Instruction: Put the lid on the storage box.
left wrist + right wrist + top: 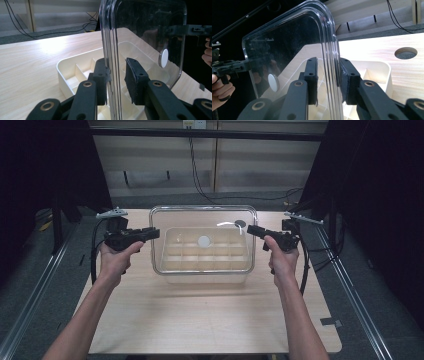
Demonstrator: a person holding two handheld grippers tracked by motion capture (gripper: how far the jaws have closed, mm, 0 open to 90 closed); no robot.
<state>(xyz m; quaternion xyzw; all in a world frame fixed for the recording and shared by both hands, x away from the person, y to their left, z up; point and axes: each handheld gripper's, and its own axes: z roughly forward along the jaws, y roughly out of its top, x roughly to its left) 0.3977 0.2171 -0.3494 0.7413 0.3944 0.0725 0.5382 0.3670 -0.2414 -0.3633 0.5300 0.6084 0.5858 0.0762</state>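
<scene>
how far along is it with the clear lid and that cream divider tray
Done: the clear lid is off the cream divider tray, held above it, level.
In hand: the left gripper and right gripper each clamp an opposite short edge of the lid; the jaws sit on both sides of its rim in the gripper views.
Left: the lid rests on nothing yet. Where it should go, I cannot tell.

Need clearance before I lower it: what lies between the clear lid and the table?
The cream divided tray sits directly beneath the clear lid, on the table; nothing else lies there. The high view shows it.
</scene>
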